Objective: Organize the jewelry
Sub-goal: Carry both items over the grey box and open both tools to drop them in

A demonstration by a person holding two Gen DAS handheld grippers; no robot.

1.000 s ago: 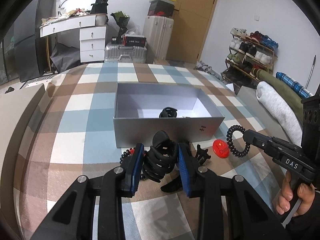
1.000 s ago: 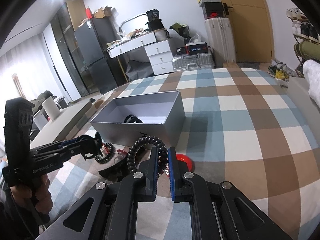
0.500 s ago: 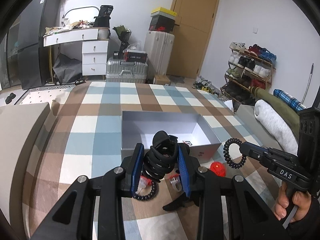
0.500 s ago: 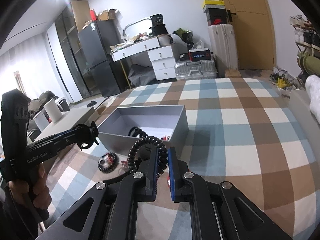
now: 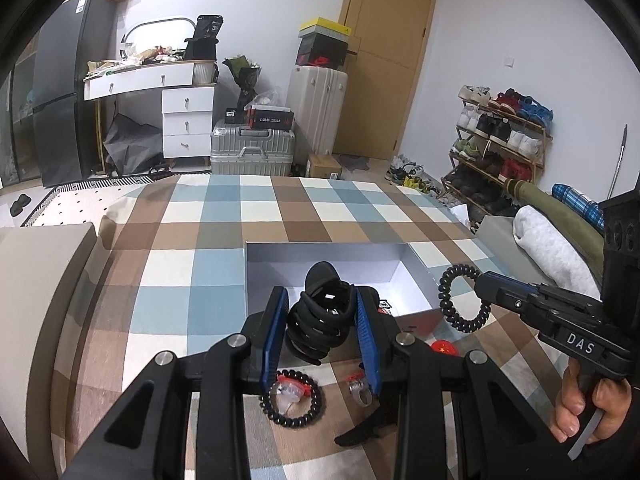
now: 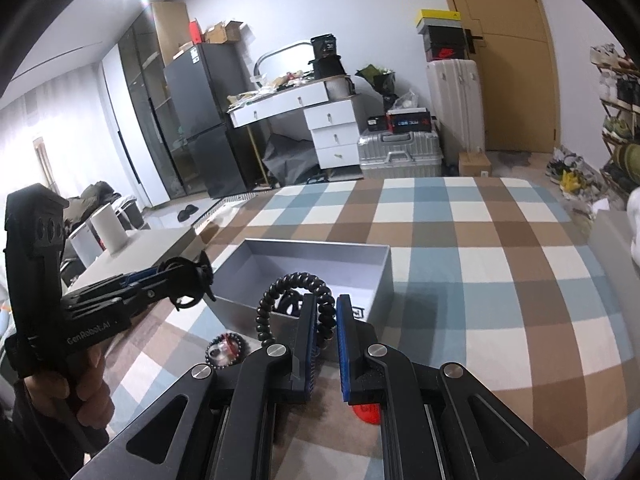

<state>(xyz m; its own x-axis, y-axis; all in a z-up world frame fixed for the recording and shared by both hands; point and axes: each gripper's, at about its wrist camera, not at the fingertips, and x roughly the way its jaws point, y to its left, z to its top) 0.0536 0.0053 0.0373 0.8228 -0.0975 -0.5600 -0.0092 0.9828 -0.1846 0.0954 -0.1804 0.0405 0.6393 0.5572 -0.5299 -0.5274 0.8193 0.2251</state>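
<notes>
the left gripper (image 5: pixel 322 328) is clamping a black plastic claw clip (image 5: pixel 320 320) over the near wall of the open grey cardboard box (image 5: pixel 320 250), while the right gripper (image 6: pixel 323 332) is pinching a black spiral hair tie (image 6: pixel 296 300) just short of the same box. one dark piece is already lying inside. a coiled black tie with a red charm (image 5: pixel 292 398), a small ring (image 5: pixel 357 390) and a red disc (image 5: pixel 444 348) are sitting on the checked bedspread (image 5: pixel 192 272) — soft, flat, matte — not yet boxed.
</notes>
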